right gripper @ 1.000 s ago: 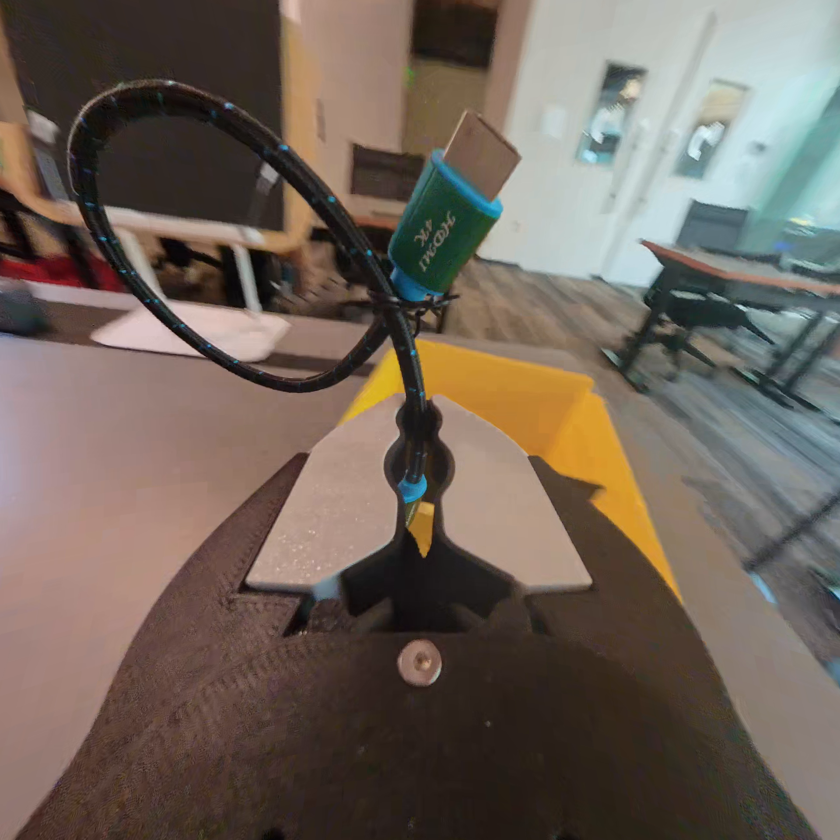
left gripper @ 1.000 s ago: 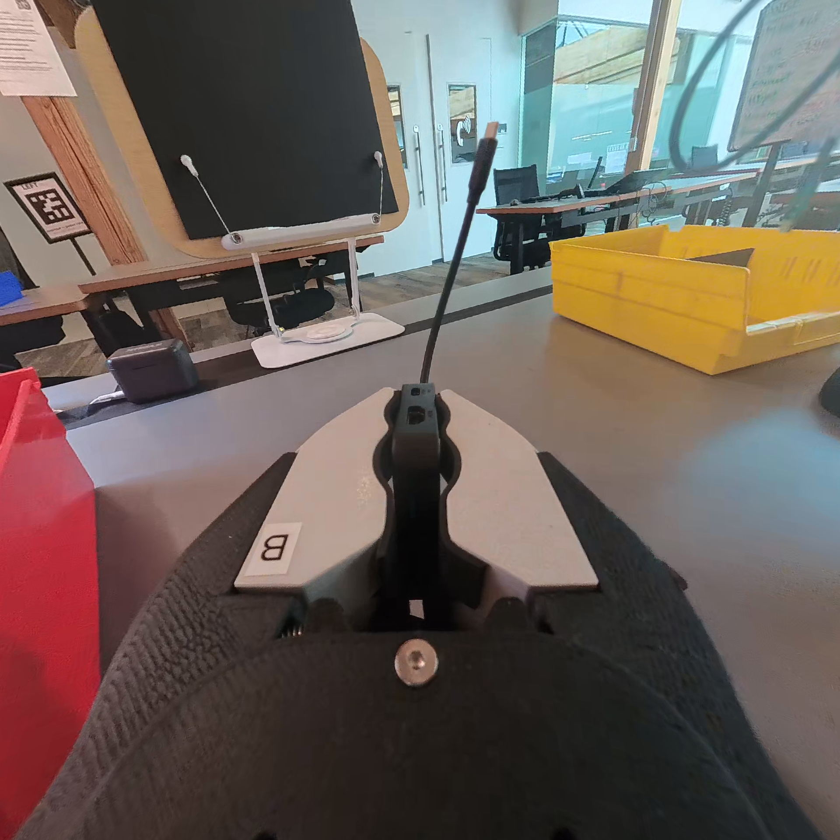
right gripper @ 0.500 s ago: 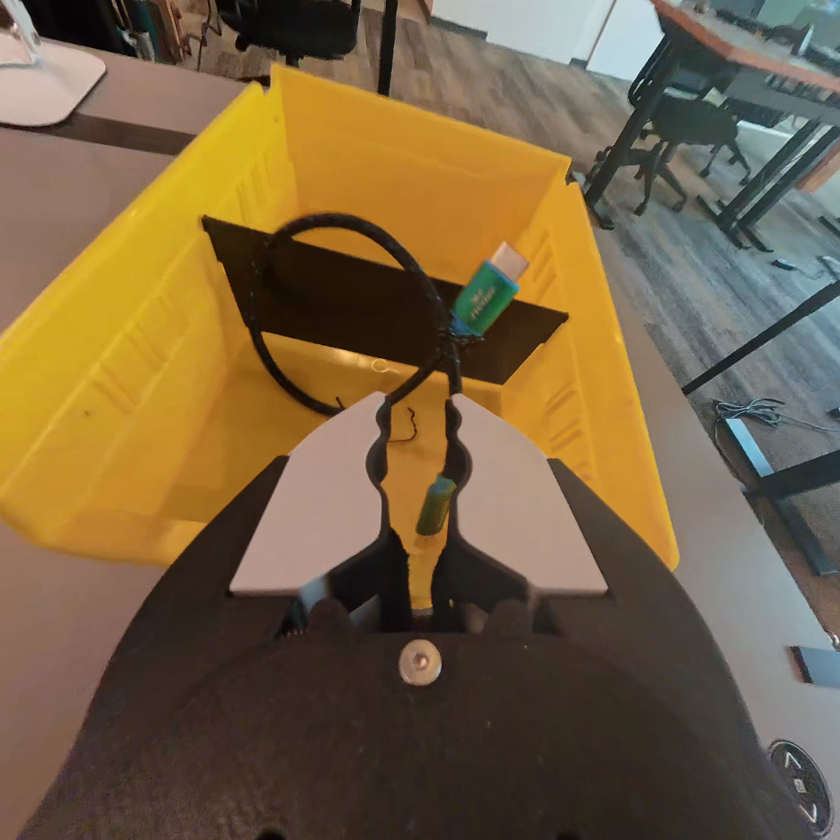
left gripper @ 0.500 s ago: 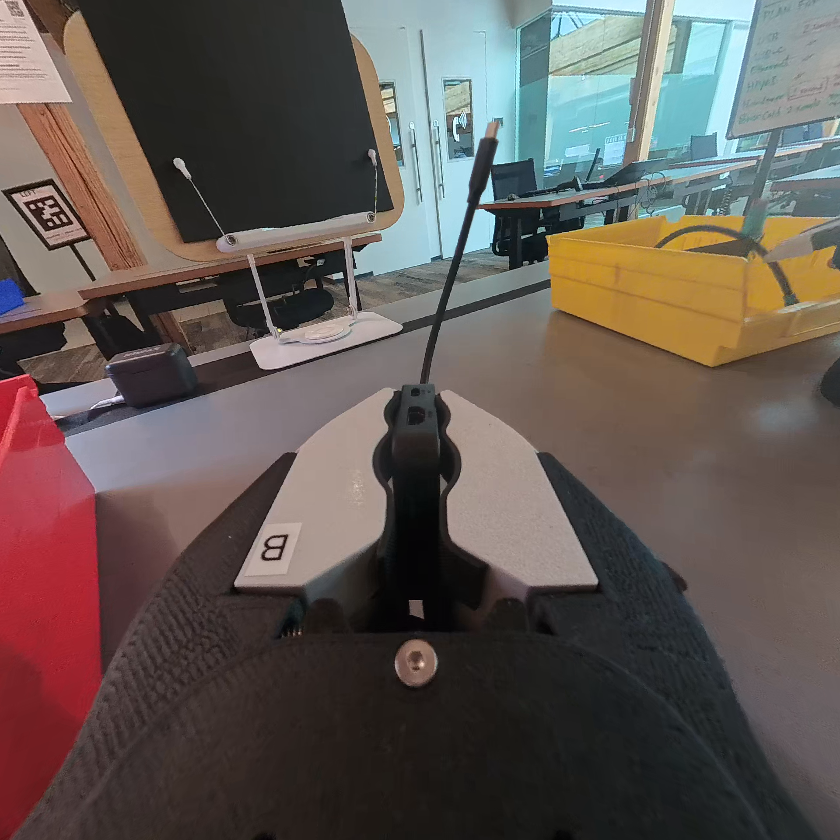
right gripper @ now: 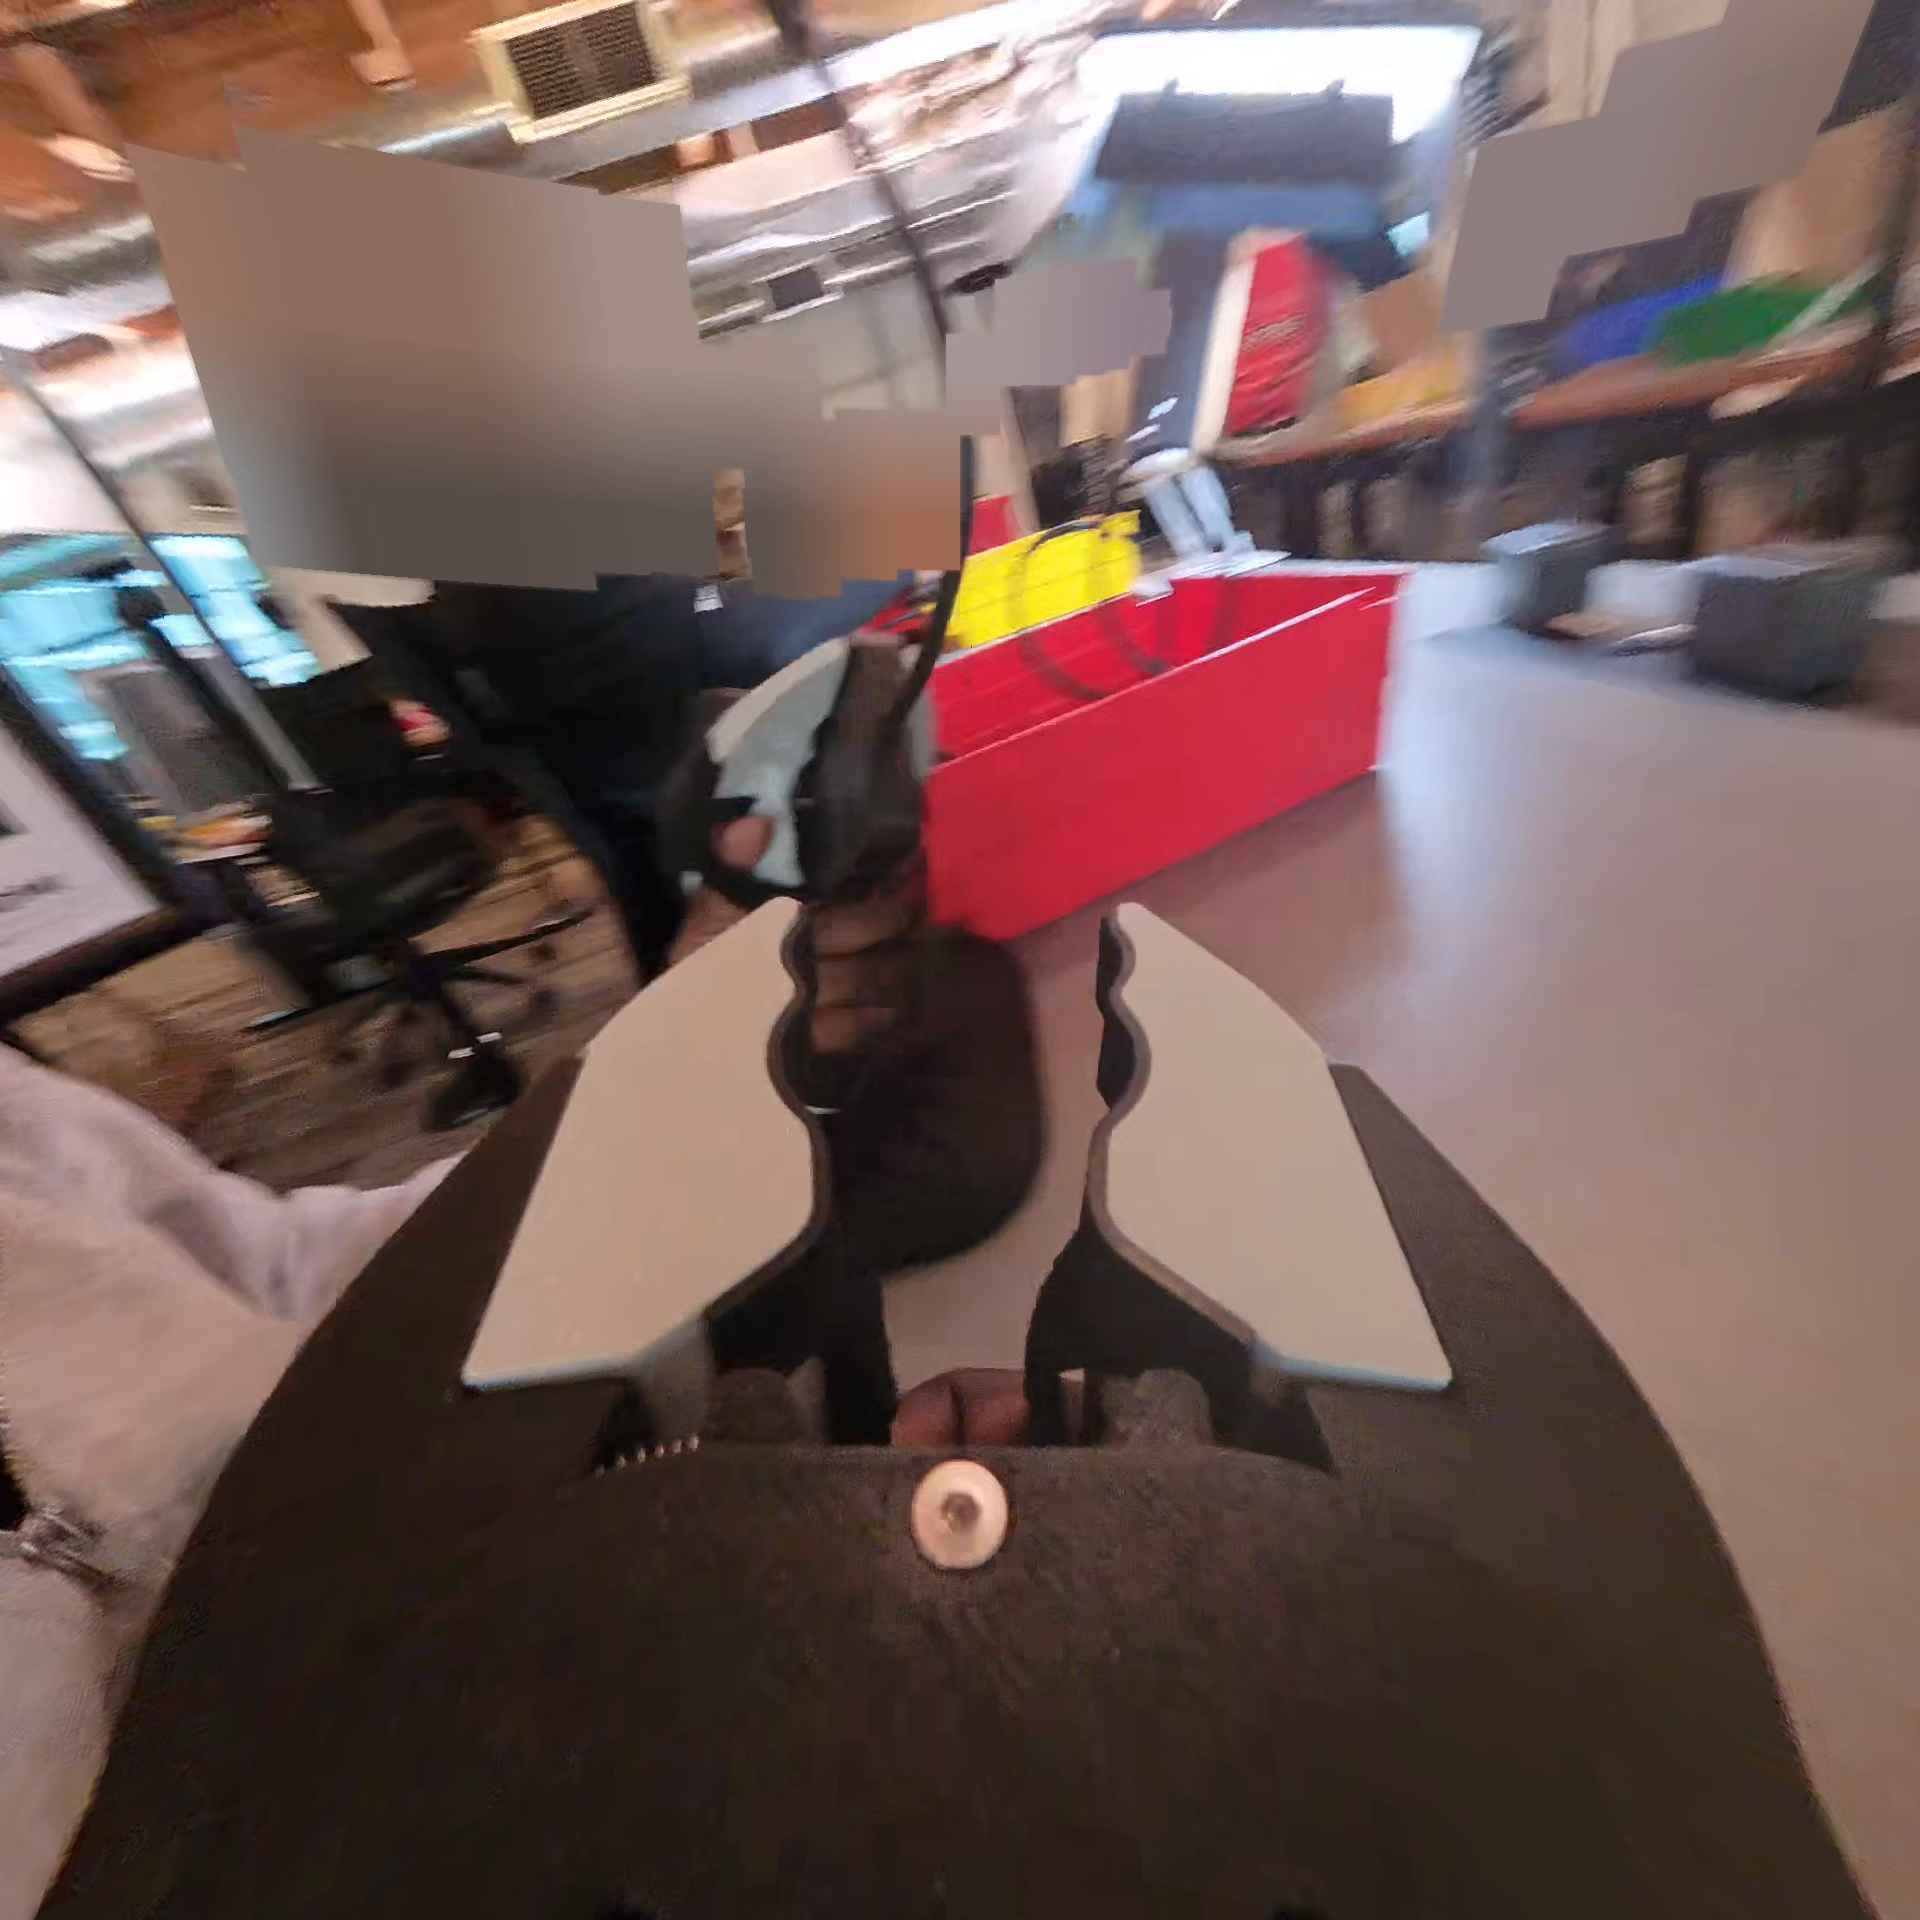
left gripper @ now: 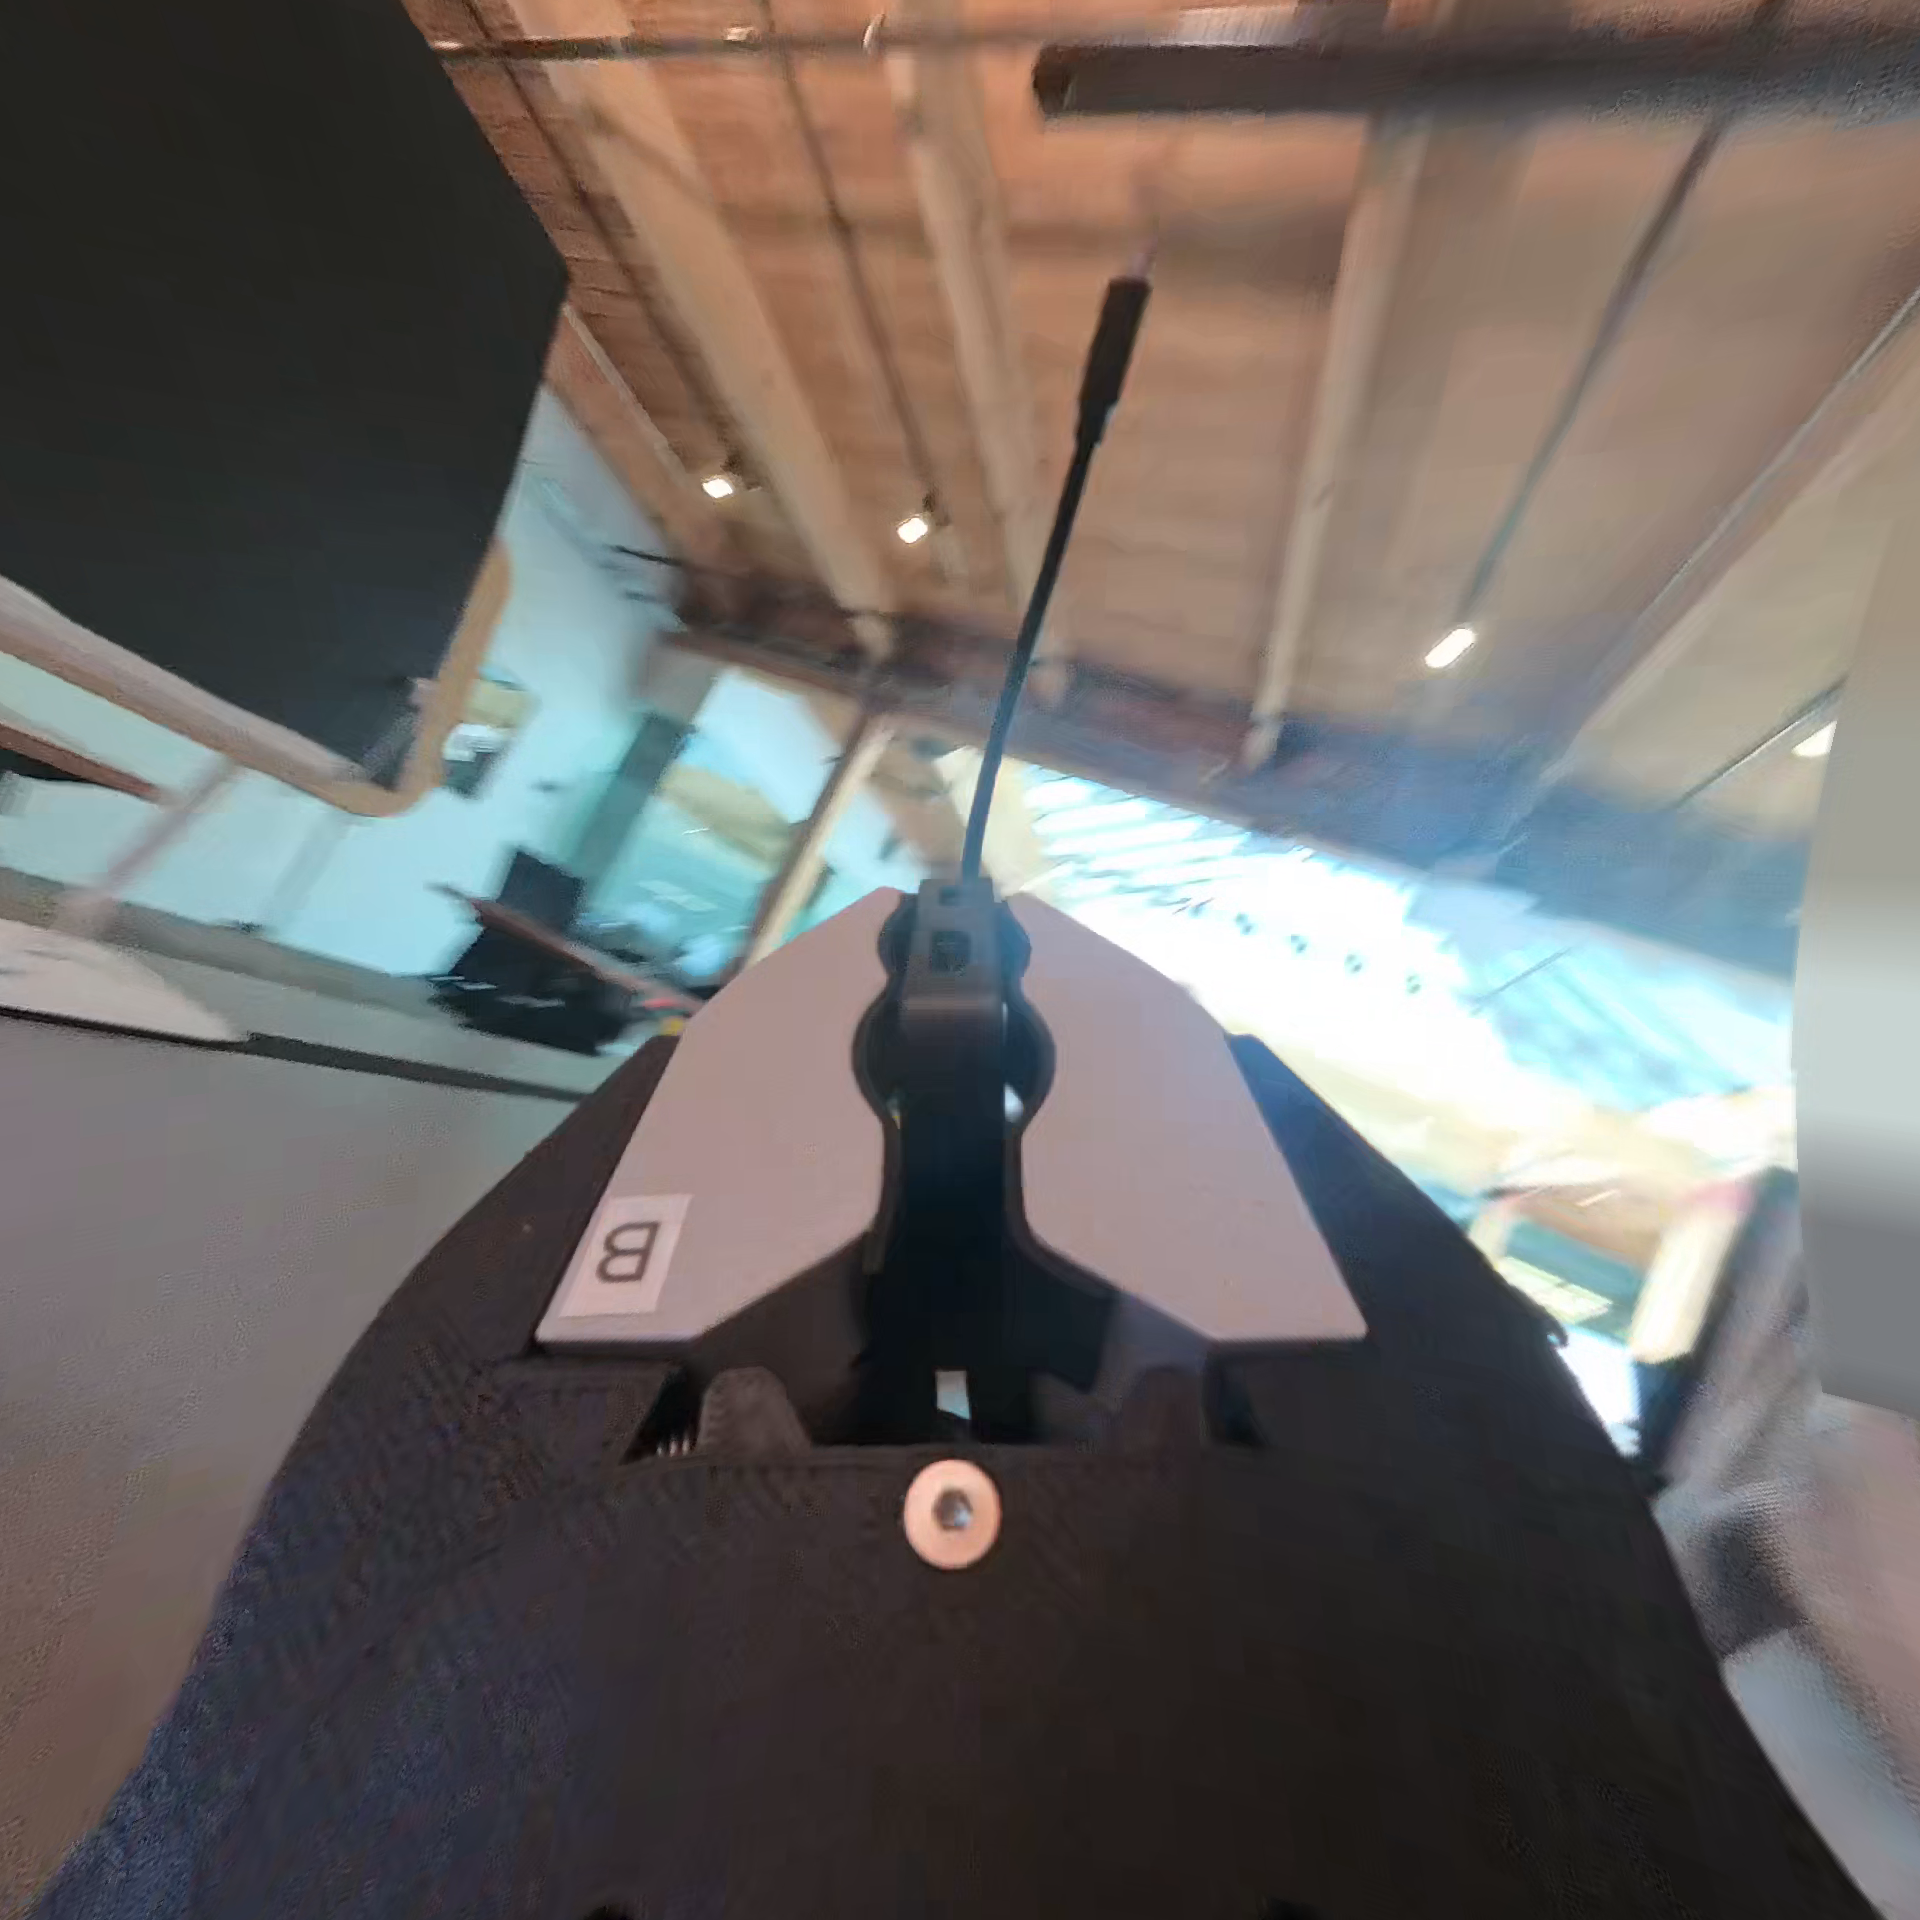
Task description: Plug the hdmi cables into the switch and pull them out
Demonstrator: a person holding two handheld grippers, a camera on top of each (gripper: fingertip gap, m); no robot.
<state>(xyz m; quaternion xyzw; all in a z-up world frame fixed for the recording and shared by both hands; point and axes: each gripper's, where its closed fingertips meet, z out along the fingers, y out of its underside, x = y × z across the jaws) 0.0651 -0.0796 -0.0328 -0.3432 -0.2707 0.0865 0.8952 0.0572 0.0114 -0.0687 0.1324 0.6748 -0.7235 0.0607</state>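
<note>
My left gripper is shut on a small black switch. The switch's thin black lead stands up from the jaws and ends in a plug. This view tilts up at the ceiling. My right gripper is open and empty, its jaws wide apart. Beyond them, the right wrist view shows the left gripper, blurred and held up in a hand, with the dark switch and lead in it. No HDMI cable is in view.
A red bin stands on the grey table behind the left gripper, with something yellow past it. A pale sleeve is at lower left and an office chair beyond the table edge. The table also shows at the left wrist view's left.
The right gripper opened, left the green-ended cable over the yellow bin, and swung round to face the left gripper. The left gripper tilted up, still shut on the switch.
</note>
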